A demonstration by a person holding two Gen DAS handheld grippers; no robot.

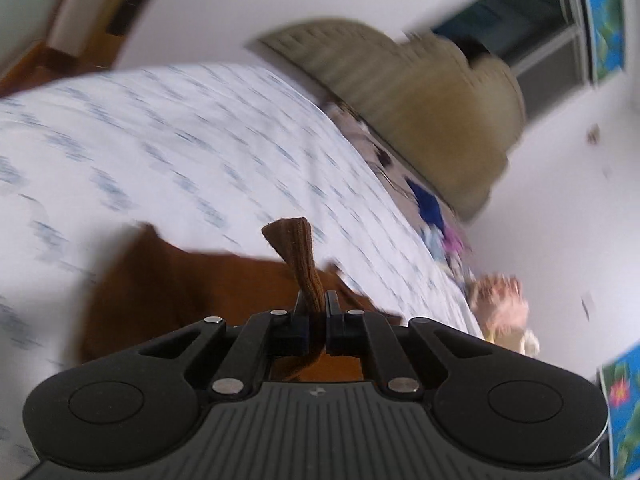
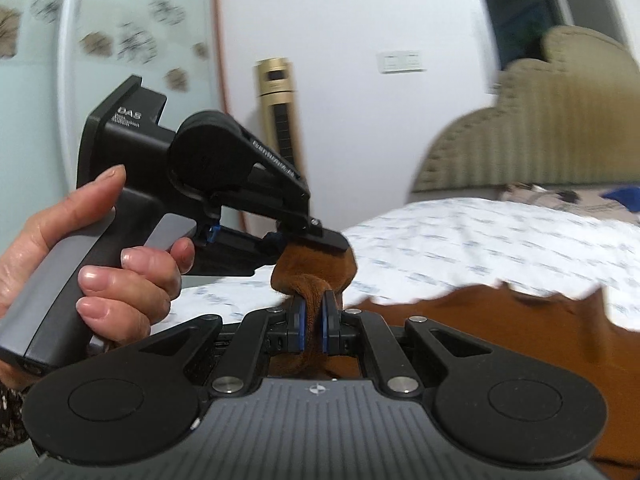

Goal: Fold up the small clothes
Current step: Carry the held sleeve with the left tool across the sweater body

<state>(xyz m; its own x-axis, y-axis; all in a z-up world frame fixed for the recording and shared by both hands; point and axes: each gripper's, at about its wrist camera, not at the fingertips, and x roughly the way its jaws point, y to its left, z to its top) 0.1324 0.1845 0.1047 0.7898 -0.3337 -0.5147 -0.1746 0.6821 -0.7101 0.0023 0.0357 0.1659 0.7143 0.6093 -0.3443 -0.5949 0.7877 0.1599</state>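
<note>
- White walls and a beige ribbed upholstered headboard [image 2: 532, 128] frame a bed covered by a white sheet with small blue-grey print [image 1: 168, 136], which serves as the broad, soft folding surface.
- Across that sheet lies the small rust-brown knitted garment [image 2: 500, 320], its body resting on the bed while one end is lifted off it.
- In the left wrist view, the left gripper [image 1: 316, 304] is clamped on a ribbed brown strip of the garment, which sticks up between its closed jaws, likely a cuff or hem edge.
- From the right wrist view, the right gripper [image 2: 314, 312] is likewise clenched on a bunched fold of the same fabric, just beside the left gripper's tip.
- The person's left hand [image 2: 100, 256] squeezes the grey handle, which I judge keeps that pinch firm.
- Both tools holding neighbouring points so close together suggests an edge being carried over for a fold, though heavy blur hides which part of the garment it is.
- Loose colourful items [image 1: 440, 224] lie near the headboard, well apart from the work.
</note>
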